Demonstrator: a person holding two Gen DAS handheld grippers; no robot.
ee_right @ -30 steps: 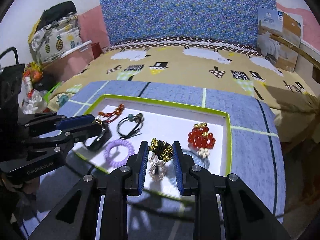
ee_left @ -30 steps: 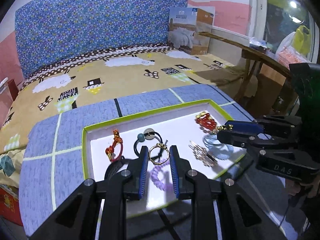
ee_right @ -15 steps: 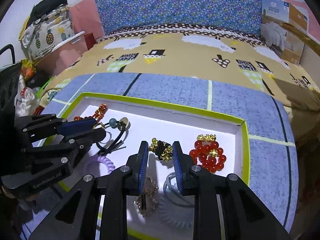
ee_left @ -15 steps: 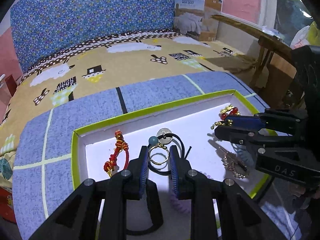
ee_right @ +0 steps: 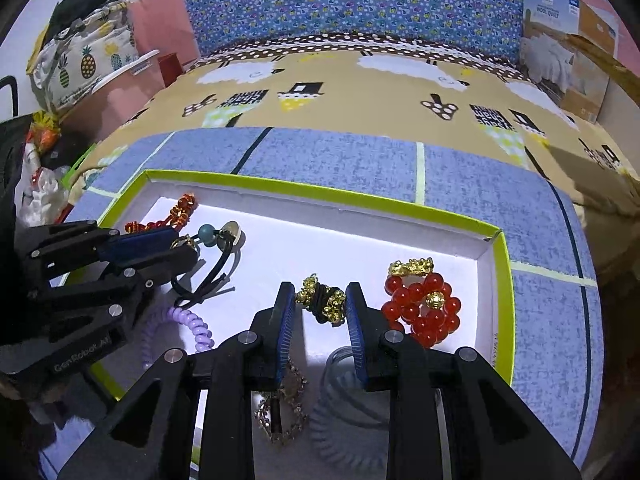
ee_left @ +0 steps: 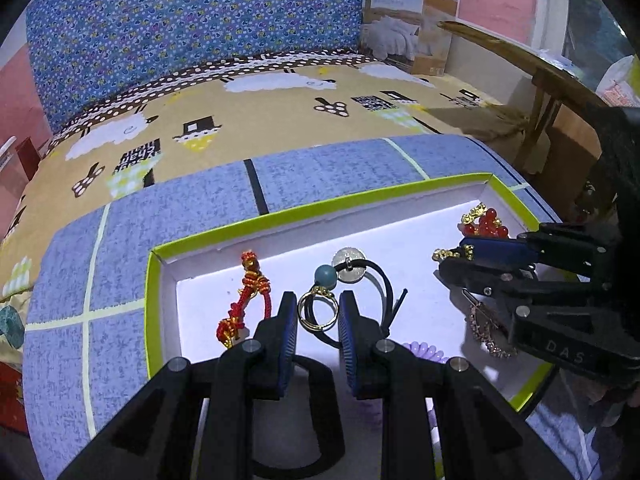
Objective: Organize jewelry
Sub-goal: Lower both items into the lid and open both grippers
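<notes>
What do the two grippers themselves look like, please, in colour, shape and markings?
Both are matte black plastic with triangular cut-outs and silver screw heads. Each finger carries a long blue ribbed pad. The left gripper has "GenRobot.AI" printed in pale letters on its side, readable in the right wrist view. The right gripper shows raised letters "DAS" on its side in the left wrist view. No cables or sleeves are visible.

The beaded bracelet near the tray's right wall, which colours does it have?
The beaded bracelet is red with gold beads, clearest in the right wrist view.

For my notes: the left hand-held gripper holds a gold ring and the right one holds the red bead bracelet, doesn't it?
Not quite. The right hand-held gripper holds a black-and-gold hair tie; the red bead bracelet lies in the tray beside it, per the right wrist view. The left hand-held gripper does hold the gold ring.
</notes>
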